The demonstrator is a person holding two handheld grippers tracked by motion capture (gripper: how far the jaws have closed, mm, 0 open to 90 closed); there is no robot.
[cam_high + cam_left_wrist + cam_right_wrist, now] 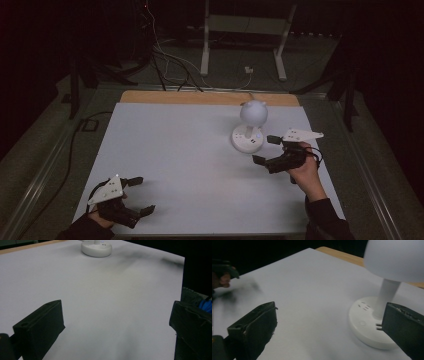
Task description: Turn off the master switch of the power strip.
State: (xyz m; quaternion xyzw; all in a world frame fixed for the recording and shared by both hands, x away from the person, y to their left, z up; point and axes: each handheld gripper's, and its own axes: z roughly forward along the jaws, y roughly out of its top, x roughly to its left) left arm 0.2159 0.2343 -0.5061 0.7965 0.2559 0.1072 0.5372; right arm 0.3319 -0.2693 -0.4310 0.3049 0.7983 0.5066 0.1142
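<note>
The left gripper was a black, blocky tool with a grey three-cornered plate on top, dotted with small dark holes. The right gripper was built the same way, its pale plate long and pointed, and a thin black cable looped from its rear. Each gripper ended in two thick, black, slab-like fingers with squared tips; on the right gripper the fingers had slightly rough, worn-looking edges. The person wore dark sleeves reaching to the wrists.
</note>
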